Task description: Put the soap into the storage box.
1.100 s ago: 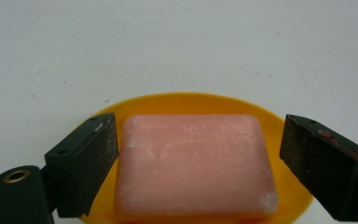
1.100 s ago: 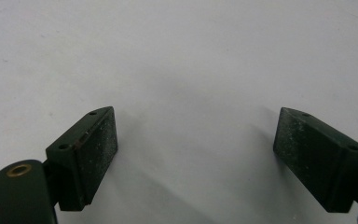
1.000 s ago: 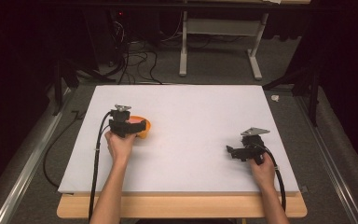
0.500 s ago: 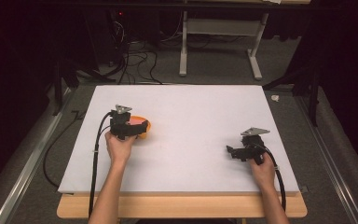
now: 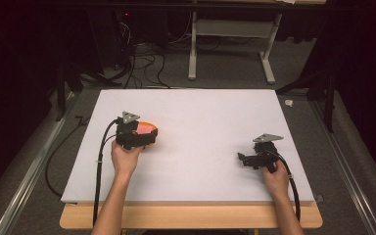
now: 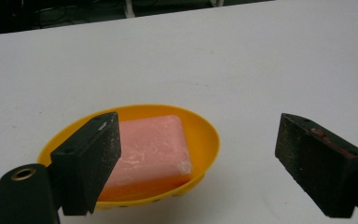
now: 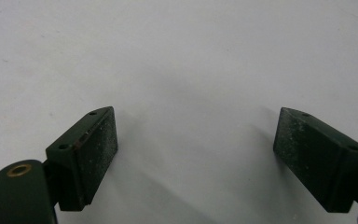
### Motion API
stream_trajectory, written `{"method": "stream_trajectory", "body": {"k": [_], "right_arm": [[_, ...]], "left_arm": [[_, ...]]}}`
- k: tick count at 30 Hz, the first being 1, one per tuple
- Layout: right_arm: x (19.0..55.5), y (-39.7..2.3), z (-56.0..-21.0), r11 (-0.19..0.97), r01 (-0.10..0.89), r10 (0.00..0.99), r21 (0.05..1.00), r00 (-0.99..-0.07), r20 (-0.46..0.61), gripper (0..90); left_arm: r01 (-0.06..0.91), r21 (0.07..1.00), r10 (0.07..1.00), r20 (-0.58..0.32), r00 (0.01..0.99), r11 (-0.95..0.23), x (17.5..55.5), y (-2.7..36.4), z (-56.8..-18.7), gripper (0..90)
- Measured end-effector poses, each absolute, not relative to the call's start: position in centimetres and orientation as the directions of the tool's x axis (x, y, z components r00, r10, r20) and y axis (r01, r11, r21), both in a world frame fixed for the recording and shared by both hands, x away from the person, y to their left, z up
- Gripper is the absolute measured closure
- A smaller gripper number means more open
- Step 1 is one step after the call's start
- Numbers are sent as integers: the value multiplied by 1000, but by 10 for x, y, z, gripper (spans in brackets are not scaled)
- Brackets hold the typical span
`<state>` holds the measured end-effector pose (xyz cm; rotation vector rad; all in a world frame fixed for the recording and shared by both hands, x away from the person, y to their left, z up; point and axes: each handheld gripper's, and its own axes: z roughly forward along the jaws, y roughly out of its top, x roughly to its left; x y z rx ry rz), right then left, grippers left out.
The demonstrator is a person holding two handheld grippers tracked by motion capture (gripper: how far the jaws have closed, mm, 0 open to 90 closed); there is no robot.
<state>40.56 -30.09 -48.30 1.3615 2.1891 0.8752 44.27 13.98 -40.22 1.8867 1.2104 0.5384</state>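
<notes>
From the high view we see a white worktop (image 5: pixel 200 122) on a wooden table, with dark floor, cables and a grey stand leg beyond its far edge. Our left hand (image 5: pixel 123 159) comes in at about 7 o'clock of the board and holds the left gripper (image 5: pixel 136 138), which wears a grey three-cornered plate on top and trails a black cable back toward the near edge. Just past it, toward 1 o'clock from the hand, lies a yellow soap dish (image 5: pixel 152 130) with a pink bar of soap (image 5: pixel 146 128) in it; the gripper covers part of the dish from above. In the left gripper view the yellow soap dish (image 6: pixel 205 135) sits on the white surface at the lower left of centre, and the pink bar of soap (image 6: pixel 154 144) lies flat inside it, its top scuffed with pale marks. The left gripper (image 6: pixel 196 158) has its jaws spread wide: the left jaw stands in front of the dish's near-left rim and the soap's corner, while the right jaw is well apart from the dish over bare worktop, so nothing is held between them. We cannot tell whether the left jaw touches the dish. Our right hand (image 5: pixel 275 176) rests at about 4 o'clock of the board and holds the right gripper (image 5: pixel 247 159), pointing toward 9 o'clock, well apart from the dish. In the right gripper view the right gripper (image 7: pixel 196 144) also has its jaws wide apart, with bare white worktop and their soft shadows between them.
</notes>
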Motion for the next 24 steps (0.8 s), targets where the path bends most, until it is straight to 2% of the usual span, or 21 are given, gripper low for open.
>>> {"method": "stream_trajectory", "body": {"k": [24], "right_arm": [[406,-301,-483,324,638,900,698,-435,-20,143]], "left_arm": [[490,817,815,-41,578,-305,407,117,-401,155]]}}
